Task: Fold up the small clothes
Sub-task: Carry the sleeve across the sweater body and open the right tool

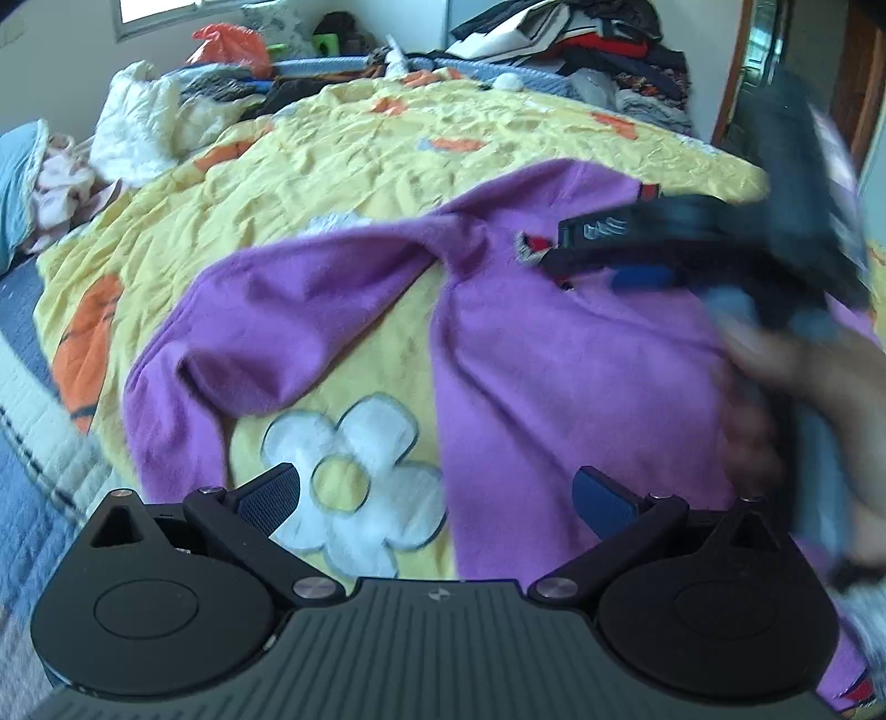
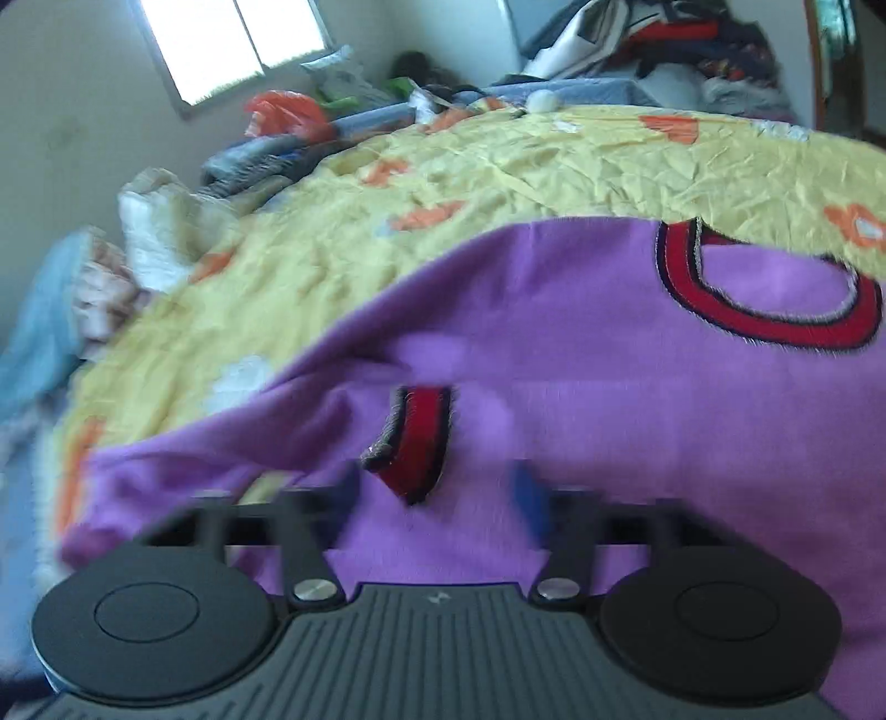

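Observation:
A small purple sweater (image 1: 554,376) lies spread on the yellow flowered quilt (image 1: 343,166), its left sleeve (image 1: 266,332) bent down toward me. My left gripper (image 1: 437,495) hovers open above the quilt's white flower and the sweater's lower edge, with nothing between its fingers. A blurred hand (image 1: 808,376) holds the right gripper (image 1: 559,243) over the sweater's chest. In the right wrist view the sweater (image 2: 609,387) shows a red collar (image 2: 764,299), and a red-striped cuff (image 2: 415,437) is folded onto the body. My right gripper (image 2: 434,493) is open and motion-blurred, the cuff just ahead between its fingers.
Piles of clothes (image 1: 598,50) are heaped at the bed's far end, next to an orange bag (image 1: 227,47). White bedding (image 1: 138,127) and a blue pillow (image 1: 19,183) lie on the left. A doorway (image 1: 775,66) is at the far right.

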Available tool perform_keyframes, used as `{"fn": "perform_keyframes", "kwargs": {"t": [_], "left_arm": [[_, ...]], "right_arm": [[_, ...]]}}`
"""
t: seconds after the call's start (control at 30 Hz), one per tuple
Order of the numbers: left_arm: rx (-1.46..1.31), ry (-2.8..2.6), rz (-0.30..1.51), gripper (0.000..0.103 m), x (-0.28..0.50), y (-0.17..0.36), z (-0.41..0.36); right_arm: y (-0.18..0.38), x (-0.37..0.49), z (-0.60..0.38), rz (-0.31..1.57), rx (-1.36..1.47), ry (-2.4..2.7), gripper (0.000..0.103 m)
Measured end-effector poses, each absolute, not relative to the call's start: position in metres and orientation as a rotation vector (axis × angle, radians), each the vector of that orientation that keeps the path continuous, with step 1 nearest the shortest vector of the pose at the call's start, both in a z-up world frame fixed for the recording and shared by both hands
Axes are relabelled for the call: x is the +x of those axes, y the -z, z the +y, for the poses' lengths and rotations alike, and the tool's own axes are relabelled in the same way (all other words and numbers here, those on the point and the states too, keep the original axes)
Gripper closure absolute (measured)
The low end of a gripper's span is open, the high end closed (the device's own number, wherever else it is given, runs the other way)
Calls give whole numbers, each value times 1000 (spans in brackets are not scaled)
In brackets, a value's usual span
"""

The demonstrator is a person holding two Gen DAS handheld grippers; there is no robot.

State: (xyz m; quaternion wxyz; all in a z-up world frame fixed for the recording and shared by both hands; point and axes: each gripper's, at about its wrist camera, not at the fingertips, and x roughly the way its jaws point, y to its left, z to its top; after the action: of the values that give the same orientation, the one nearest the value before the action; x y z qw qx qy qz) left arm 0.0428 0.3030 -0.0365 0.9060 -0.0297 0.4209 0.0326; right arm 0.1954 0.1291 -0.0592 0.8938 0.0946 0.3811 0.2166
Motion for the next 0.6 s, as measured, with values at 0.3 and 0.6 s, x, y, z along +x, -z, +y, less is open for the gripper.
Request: {"fn": "perform_keyframes", "kwargs": {"t": [0.3,0.6], "left_arm": [[-61,43,821,0,111,23,273],[18,174,864,0,176,36,196]], "right_arm": [[32,112,-135,591,236,75,34],[88,106,-196,720,510,-41,94]]}}
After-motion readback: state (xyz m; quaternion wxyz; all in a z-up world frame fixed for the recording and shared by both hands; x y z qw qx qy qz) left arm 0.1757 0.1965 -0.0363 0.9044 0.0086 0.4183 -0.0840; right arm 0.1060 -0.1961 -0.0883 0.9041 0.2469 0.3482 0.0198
